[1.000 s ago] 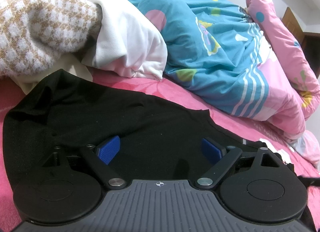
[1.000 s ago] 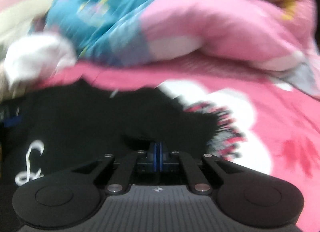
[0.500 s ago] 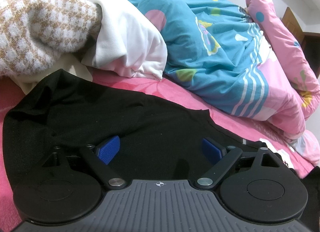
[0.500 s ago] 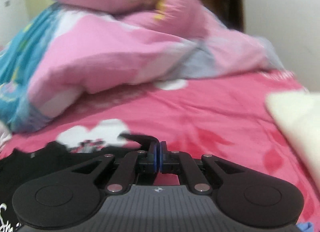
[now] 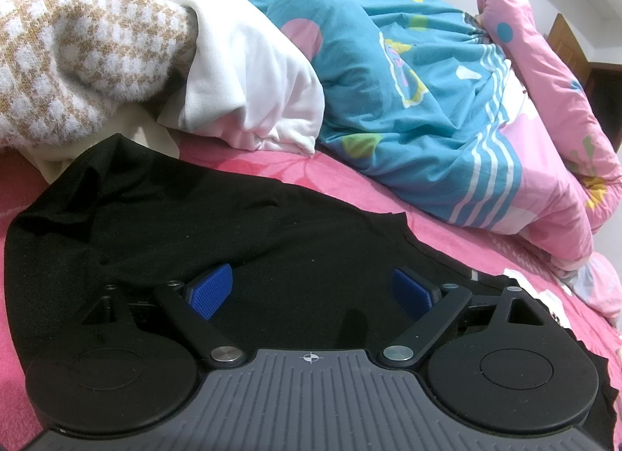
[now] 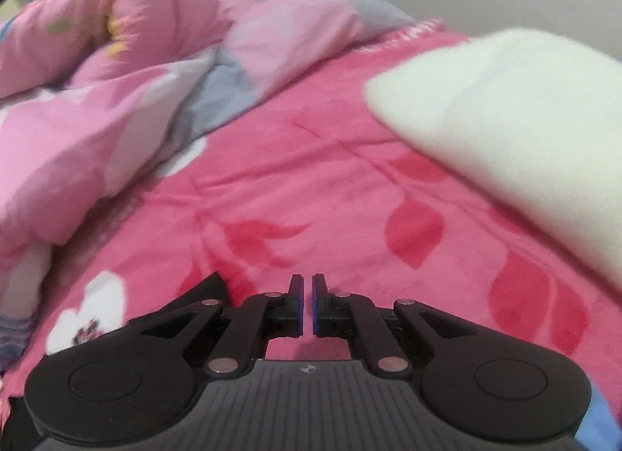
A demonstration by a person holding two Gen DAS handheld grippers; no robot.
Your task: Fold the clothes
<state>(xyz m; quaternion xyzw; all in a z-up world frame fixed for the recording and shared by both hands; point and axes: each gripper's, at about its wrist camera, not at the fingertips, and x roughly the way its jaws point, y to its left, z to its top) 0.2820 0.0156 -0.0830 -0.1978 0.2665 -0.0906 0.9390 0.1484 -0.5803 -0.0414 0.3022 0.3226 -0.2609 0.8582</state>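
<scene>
Left gripper (image 5: 311, 289), fingers spread over black garment (image 5: 194, 229); right gripper (image 6: 307, 305), fingers nearly together, empty, above pink bed (image 6: 311, 194).

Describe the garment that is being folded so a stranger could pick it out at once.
Start from the pink flowered bedspread that covers the bed. On it, in front of the white cloth and the blue quilt, lies the black garment, spread flat. It is the only black fabric there.

Each hand-held gripper (image 5: 311, 291) black, ribbed grey body, blue pads (image 5: 210, 289), silver screws
</scene>
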